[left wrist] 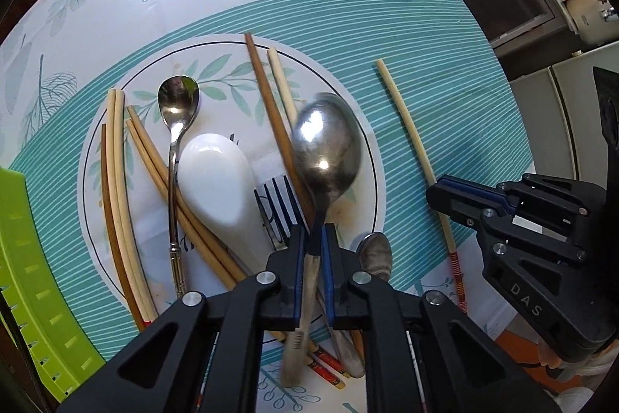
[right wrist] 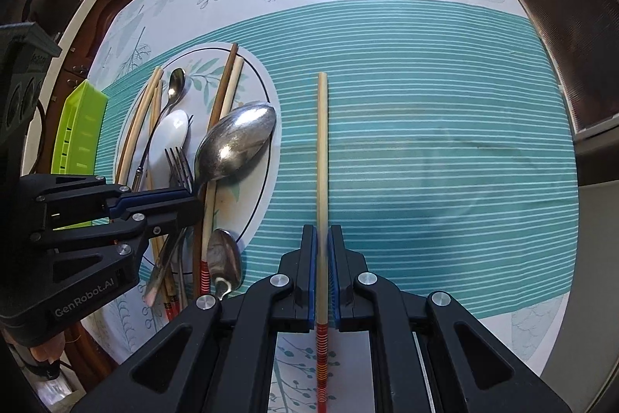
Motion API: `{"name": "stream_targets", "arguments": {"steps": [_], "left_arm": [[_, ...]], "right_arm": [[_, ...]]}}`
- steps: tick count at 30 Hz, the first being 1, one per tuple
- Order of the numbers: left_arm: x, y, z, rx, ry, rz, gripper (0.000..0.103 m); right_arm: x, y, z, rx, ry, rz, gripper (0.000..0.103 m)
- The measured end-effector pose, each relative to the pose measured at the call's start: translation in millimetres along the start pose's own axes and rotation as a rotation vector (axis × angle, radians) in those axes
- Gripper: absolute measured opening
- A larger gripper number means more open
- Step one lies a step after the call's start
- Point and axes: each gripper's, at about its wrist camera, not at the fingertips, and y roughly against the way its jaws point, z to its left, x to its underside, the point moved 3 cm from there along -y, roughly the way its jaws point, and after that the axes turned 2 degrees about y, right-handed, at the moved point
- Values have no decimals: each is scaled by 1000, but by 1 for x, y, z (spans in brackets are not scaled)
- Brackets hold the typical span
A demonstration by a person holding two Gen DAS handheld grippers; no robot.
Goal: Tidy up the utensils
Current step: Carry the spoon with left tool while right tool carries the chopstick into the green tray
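Both tongs are pointing steeply down at the surface [right wrist: 425, 95], which is wearing a teal-striped cloth with leaf prints. The left tongs [left wrist: 313, 231] are hanging over the pile of utensils, nearly closed and pinching the thin neck of the large metal spoon [left wrist: 327, 146]; its bowl is jutting forward past the fingertips, back side up, dull grey and catching bright glints, while its pale handle is running back between the blue pads. The right tongs [right wrist: 322, 231] are sitting well apart from the pile, over bare stripes, clamped tight on a pale chopstick [right wrist: 322, 142]. The stick is lying straight ahead along the line of the fingers, and its red-and-yellow banded end is trailing back under the tongs. Beneath the big spoon a white ceramic spoon [left wrist: 216, 177], a fork [left wrist: 276, 204], a small metal spoon [left wrist: 178, 103] and more chopsticks [left wrist: 116, 180] are lying heaped. A green basket [left wrist: 35, 266] is standing just beside the pile.
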Motion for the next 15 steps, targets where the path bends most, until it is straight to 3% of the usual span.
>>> {"name": "stream_targets", "arguments": {"steps": [15], "left_arm": [[28,21,14,22,101,-47,4]], "right_arm": [[6,13,19,-110,-32,14,6]]}}
